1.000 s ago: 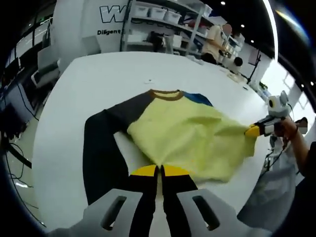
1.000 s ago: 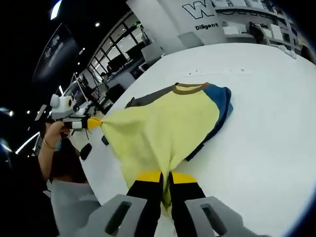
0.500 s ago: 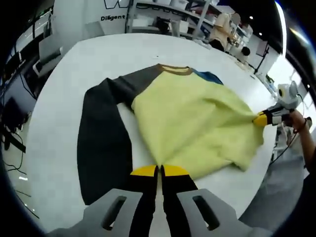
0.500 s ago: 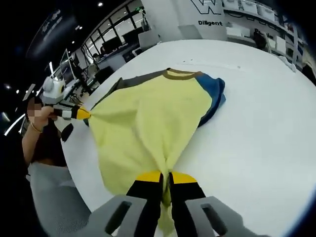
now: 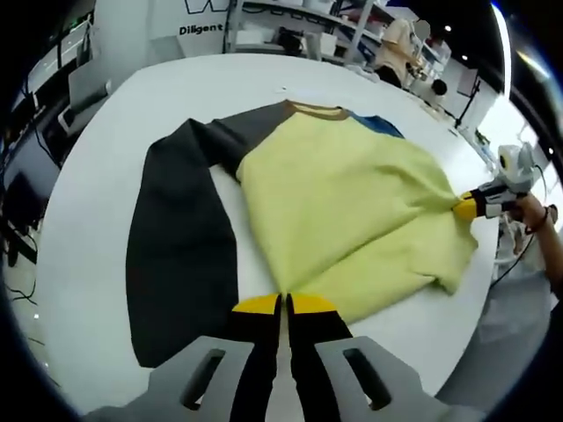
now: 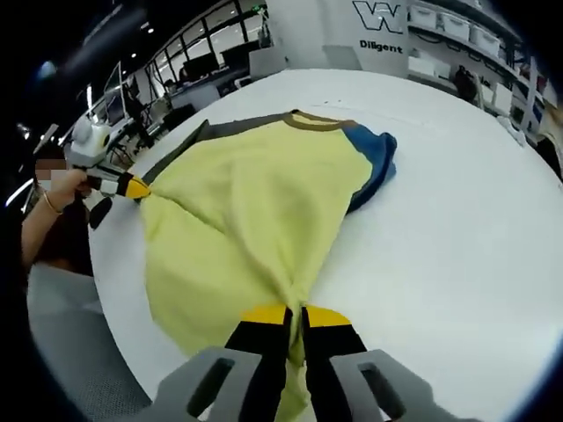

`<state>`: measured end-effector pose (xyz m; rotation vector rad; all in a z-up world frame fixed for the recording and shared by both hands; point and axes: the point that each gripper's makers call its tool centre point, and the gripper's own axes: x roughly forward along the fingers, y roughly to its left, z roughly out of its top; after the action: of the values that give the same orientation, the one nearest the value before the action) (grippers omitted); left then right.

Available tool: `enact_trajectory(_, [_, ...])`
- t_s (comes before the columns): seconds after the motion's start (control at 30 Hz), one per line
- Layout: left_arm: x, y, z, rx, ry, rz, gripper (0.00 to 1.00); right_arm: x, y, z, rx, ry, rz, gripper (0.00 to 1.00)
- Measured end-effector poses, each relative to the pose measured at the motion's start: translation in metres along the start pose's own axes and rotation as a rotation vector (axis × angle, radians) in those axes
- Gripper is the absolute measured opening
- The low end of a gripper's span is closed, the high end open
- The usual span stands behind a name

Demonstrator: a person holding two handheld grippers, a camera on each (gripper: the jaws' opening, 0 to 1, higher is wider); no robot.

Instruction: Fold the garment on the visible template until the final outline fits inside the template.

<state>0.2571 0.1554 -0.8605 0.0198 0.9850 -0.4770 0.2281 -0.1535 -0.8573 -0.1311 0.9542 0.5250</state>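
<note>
A yellow long-sleeved shirt (image 5: 352, 211) with a brown collar, one dark grey sleeve (image 5: 180, 255) and one blue sleeve (image 6: 374, 163) lies spread on a white table (image 5: 114, 132). My left gripper (image 5: 283, 304) is shut on the yellow hem at one corner. My right gripper (image 6: 295, 315) is shut on the hem at the other corner. Each gripper shows in the other's view, the right gripper (image 5: 466, 207) at the right edge and the left gripper (image 6: 134, 187) at the left edge, with the cloth stretched taut between them. The grey sleeve lies flat; the blue sleeve is bunched under the body.
The table's rounded edge (image 6: 123, 308) runs close under both grippers. A person's hand (image 6: 53, 198) holds the far gripper. Shelves with bins (image 5: 290, 35) and desks stand beyond the table. Bare white tabletop (image 6: 457, 220) stretches beside the blue sleeve.
Both grippers have pulled the hem toward the table's near edge and lowered it. The yellow body now lies flatter and wider, and the grey sleeve reaches farther along the table.
</note>
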Motion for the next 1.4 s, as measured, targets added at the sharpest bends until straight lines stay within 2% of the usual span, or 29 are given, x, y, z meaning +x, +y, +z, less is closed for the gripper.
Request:
enact_trajectory(0.2, [0.002,0.001,-0.002,0.003,-0.017,0.006,0.0,0.003,-0.003,-0.001,-0.049,-0.001,-0.024,0.0])
enact_trajectory(0.37, [0.002,-0.001,-0.001,0.005,-0.025,0.003,0.0,0.005,-0.006,-0.003,-0.045,0.002,-0.035,0.0])
enact_trajectory(0.47, [0.001,-0.002,-0.001,0.007,-0.032,0.004,0.0,0.008,-0.008,-0.01,-0.075,0.035,-0.059,0.0])
enact_trajectory(0.5, [0.001,-0.002,-0.001,0.007,-0.033,0.004,0.0,0.009,-0.007,-0.006,-0.089,0.014,-0.058,0.0])
enact_trajectory(0.57, [0.001,-0.003,-0.002,-0.037,-0.038,0.005,0.0,0.01,-0.009,-0.008,-0.073,0.031,-0.064,0.0])
enact_trajectory(0.67, [0.001,-0.003,-0.002,-0.04,-0.035,-0.003,0.0,0.01,-0.01,-0.008,-0.038,0.026,-0.058,0.01])
enact_trajectory(0.77, [-0.001,-0.004,-0.004,-0.028,-0.033,-0.005,0.01,0.006,-0.01,-0.008,-0.024,0.017,-0.057,0.09])
enact_trajectory(0.87, [-0.008,-0.008,-0.005,-0.019,-0.054,-0.029,0.07,-0.001,-0.012,-0.006,-0.034,0.006,-0.065,0.23])
enact_trajectory(1.0, [-0.014,-0.01,-0.006,-0.01,-0.077,-0.047,0.29,-0.012,-0.001,-0.002,0.033,-0.045,-0.001,0.36])
enact_trajectory(1.2, [-0.021,-0.024,-0.012,0.045,-0.094,-0.099,0.35,-0.024,0.007,-0.006,0.04,-0.045,0.02,0.53])
enact_trajectory(1.23, [-0.021,-0.027,-0.014,0.063,-0.092,-0.116,0.36,-0.025,0.01,-0.008,0.032,-0.04,0.024,0.55])
enact_trajectory(1.4, [-0.016,-0.031,-0.025,0.156,-0.061,-0.122,0.43,-0.029,0.018,-0.017,0.024,-0.017,0.04,0.57])
